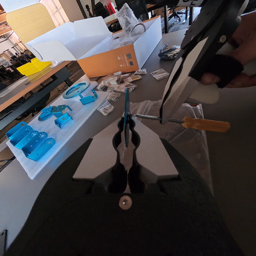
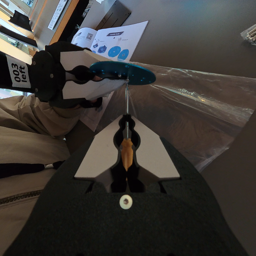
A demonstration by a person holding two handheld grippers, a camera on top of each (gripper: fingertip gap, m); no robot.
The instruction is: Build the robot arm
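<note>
My left gripper (image 1: 126,119) is shut on a blue metal disc (image 1: 127,115), held on edge above the table; the disc shows wider in the right wrist view (image 2: 135,74). My right gripper (image 2: 126,117) is shut on a screwdriver with an orange handle (image 2: 126,153). In the left wrist view the screwdriver (image 1: 205,125) lies level, its shaft clamped in the right gripper (image 1: 162,121). The tip meets a small screw at the disc's face (image 1: 135,115). The left gripper also shows in the right wrist view (image 2: 124,81).
Blue metal brackets (image 1: 30,141) and a blue ring (image 1: 76,90) lie on a white foam sheet (image 1: 77,124). Small bags of screws (image 1: 117,85) lie before an open orange box (image 1: 108,62). A clear plastic bag (image 2: 194,105) and an open printed booklet (image 2: 115,41) lie on the grey table. About 5 cm separates my left fingertips from my right.
</note>
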